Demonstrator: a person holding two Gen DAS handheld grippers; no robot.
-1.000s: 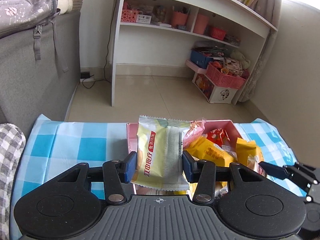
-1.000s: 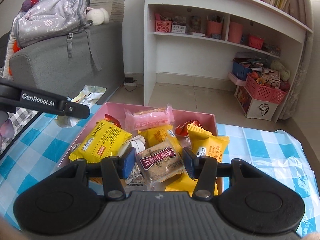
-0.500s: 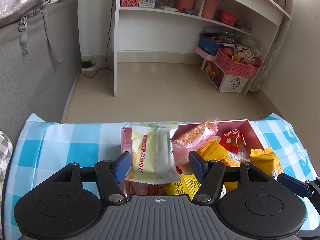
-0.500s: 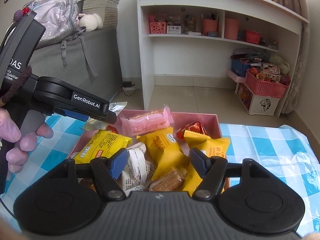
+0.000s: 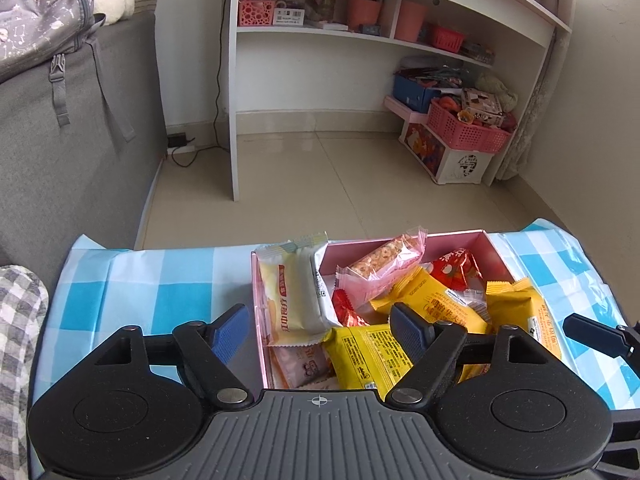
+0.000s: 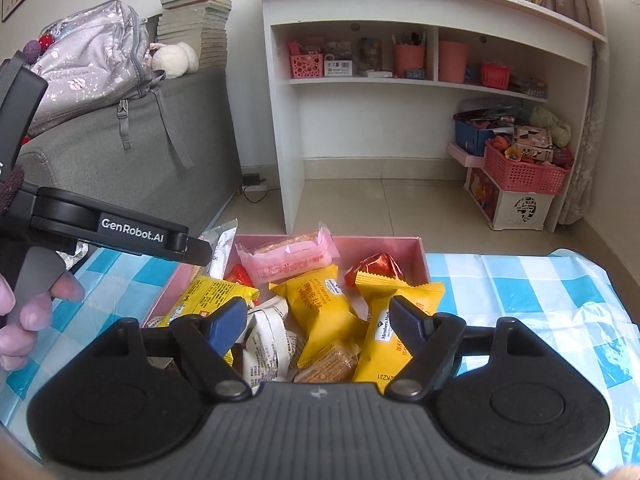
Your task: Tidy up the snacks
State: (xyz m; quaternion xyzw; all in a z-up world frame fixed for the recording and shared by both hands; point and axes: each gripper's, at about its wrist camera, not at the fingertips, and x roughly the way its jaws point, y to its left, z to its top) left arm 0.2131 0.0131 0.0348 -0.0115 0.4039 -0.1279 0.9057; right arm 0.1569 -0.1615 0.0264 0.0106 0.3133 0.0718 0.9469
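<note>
Two grippers hover over the pink box (image 5: 486, 240) of snacks, and both now have their jaws spread apart with nothing between them. A second ago the left gripper (image 5: 320, 332) was clamped on the pale yellow-and-white packet (image 5: 294, 292); now that packet stands propped against the box's left wall, its top edge above the rim, free of the jaws. The right gripper (image 6: 318, 322) held a brown wafer packet a second ago; it has let go, and a brown wafer packet (image 6: 330, 366) lies at the near end of the box, below the jaws, partly hidden by the gripper body.

Inside the box, the pink-wrapped cereal bar (image 5: 380, 266) leans along the far wall, just beside the pale packet. A red foil snack (image 5: 456, 268) sits in the far right corner, and a second red one (image 5: 346, 310) lies near the box's centre. Yellow packets (image 5: 368, 354) crowd the near half of the box, touching one another; one more yellow packet (image 6: 394, 332) rests against the right wall. A white printed wrapper (image 6: 270, 340) lies among them near the box's middle.

The box sits on the worktop's blue-and-white checked cloth (image 5: 160, 280). In the right wrist view the left gripper reaches over the box's left wall, with the person's left hand (image 6: 30, 310) on its handle.
</note>
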